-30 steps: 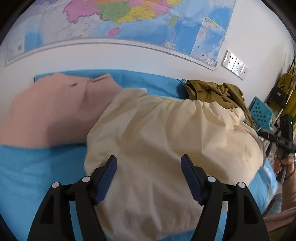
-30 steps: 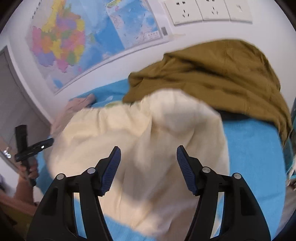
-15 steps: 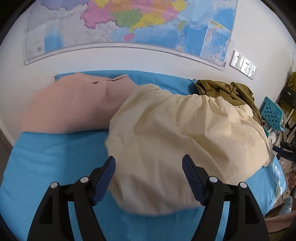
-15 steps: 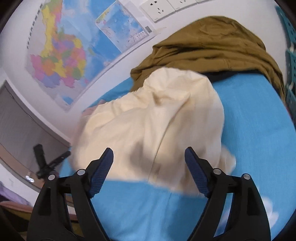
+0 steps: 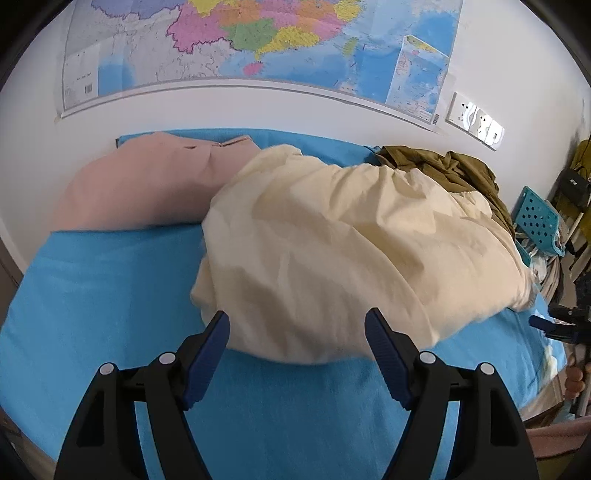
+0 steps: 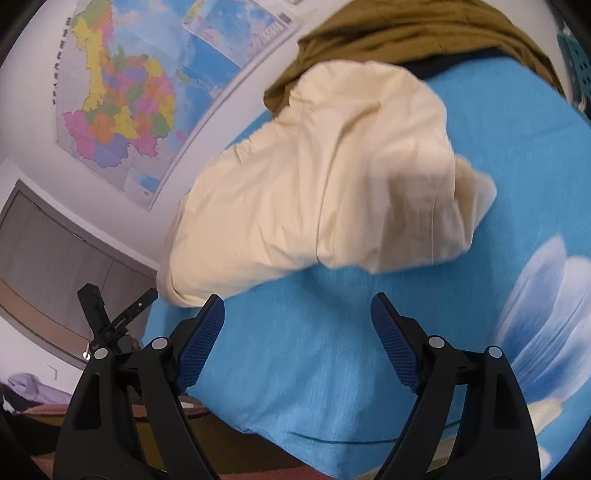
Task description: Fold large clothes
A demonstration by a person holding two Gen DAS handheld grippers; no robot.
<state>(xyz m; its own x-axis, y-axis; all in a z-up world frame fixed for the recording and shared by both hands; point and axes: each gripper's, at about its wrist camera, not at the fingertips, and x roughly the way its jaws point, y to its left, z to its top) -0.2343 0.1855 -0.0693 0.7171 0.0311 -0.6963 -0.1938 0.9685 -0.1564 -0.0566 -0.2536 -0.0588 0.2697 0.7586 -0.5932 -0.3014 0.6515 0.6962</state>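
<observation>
Olive garment (image 5: pixel 443 166) half hidden (by cream garment (image 5: pixel 351 251))

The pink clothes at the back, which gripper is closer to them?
Left. The left gripper points over the cream garment, which overlaps the pink clothes. The right gripper is at the cream garment's other end, by the olive garment.

Matt creased cream cloth garment (image 5: pixel 332 251), soft blue fabric sheet (image 5: pixel 110 295), glossy paper map (image 5: pixel 258 37)
</observation>
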